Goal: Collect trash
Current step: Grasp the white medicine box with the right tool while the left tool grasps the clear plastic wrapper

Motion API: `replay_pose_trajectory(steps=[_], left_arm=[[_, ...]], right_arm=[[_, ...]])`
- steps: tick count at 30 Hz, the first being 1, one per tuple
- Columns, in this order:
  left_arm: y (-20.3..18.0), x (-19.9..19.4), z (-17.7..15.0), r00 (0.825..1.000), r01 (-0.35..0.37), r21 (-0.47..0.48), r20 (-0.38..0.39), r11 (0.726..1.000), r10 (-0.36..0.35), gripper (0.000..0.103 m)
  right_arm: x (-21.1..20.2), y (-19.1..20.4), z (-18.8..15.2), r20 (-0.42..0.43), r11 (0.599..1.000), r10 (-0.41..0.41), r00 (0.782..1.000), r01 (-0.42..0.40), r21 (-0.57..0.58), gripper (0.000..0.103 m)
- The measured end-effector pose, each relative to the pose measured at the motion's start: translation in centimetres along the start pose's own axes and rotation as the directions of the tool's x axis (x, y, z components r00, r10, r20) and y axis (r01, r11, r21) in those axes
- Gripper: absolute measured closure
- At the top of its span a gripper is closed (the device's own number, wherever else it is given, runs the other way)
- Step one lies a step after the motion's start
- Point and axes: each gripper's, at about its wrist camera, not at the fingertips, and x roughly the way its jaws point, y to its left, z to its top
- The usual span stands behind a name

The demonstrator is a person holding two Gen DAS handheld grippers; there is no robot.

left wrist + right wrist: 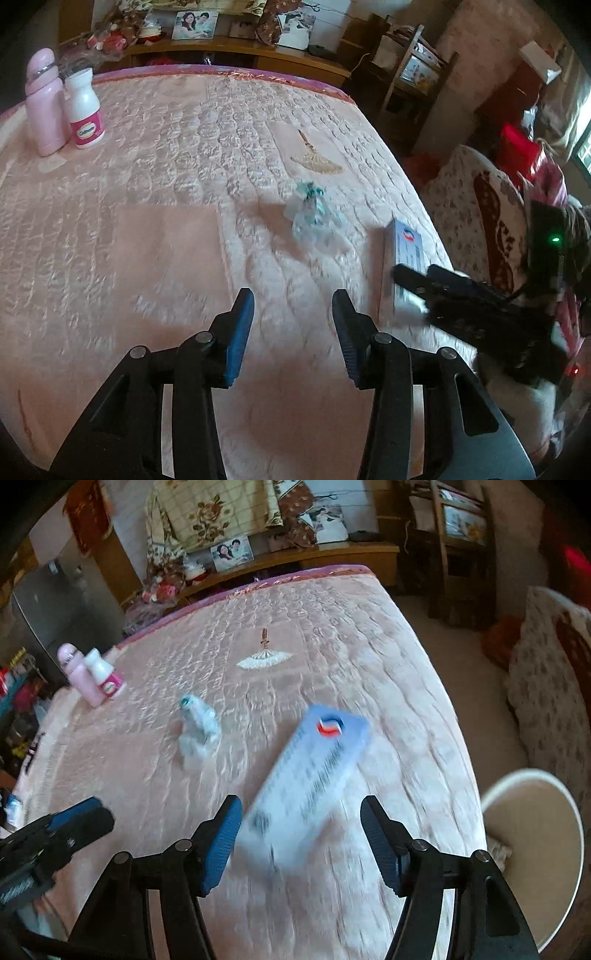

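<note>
A long blue-white carton lies on the pink bed cover near the right edge; it also shows in the left wrist view. My right gripper is open, its jaws standing on either side of the carton's near end, not closed on it. A crumpled clear wrapper with green print lies mid-bed, also in the right wrist view. My left gripper is open and empty above the bed, short of the wrapper. The right gripper shows at the carton in the left wrist view.
A pink bottle and a white bottle with a pink label stand at the bed's far left. A white bin stands on the floor right of the bed. A patterned cushion and wooden shelves lie beyond.
</note>
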Motion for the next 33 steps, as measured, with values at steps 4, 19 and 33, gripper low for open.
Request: replay_pose_trajectory(steps=[4,19,33], left_arm=[[-0.1,1.8,1.9,1.0,0.014,-0.027,0.004,1.0,-0.014,0.054],[-2.4,7.8,5.1,0.998,-0.055,-0.008,0.007,0.998,0.055,0.053],[-2.5,6.6,3.5,1.0,0.004,0.034,-0.012,0.999,-0.004,0.09]], right_arm=[[2.7,0.5,1.3,-0.038,0.999,-0.015,0.999,0.014,-0.03,0.037],[0.1,-3.0,0.0,0.009,0.998,-0.013,1.0,0.014,-0.064,0.047],[0.2,-2.2,-1.0,0.03,0.997,0.013,0.999,-0.011,-0.078,0.055]])
